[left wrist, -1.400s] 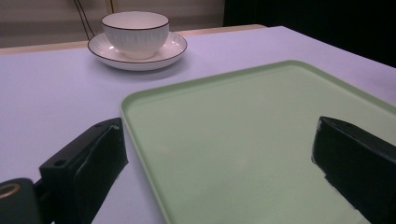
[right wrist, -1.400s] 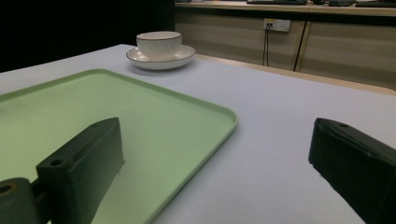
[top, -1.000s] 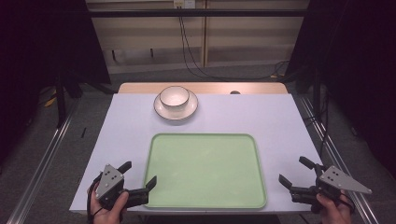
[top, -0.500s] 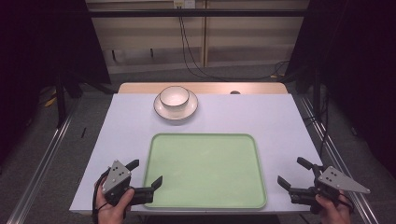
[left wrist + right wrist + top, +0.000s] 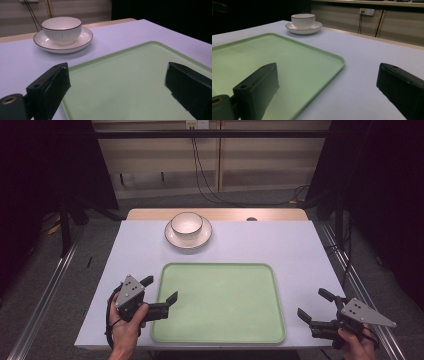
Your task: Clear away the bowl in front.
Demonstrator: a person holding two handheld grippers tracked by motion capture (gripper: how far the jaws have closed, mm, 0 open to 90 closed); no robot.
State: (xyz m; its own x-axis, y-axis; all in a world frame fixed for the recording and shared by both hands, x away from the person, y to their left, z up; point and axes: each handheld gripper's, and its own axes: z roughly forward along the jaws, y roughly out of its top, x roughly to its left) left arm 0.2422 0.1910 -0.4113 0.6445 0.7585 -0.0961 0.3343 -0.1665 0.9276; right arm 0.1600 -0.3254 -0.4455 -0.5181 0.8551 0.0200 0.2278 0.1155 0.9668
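A pale green tray [image 5: 220,303] with a raised rim is straddled at its left edge by the wide-spread left gripper [image 5: 161,291]. The right gripper [image 5: 314,304], equally wide and empty, is held just beside its right edge. Beyond both, a white dark-rimmed bowl [image 5: 187,224] is seated on a saucer [image 5: 188,239].

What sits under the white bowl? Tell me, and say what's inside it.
The bowl stands on a white saucer with a dark rim. The visible interior looks empty; the saucer's centre is covered by the bowl.

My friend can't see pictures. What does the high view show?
A green tray lies on a white table, and behind it a bowl sits on a saucer. The left gripper and right gripper wait open beside the tray.
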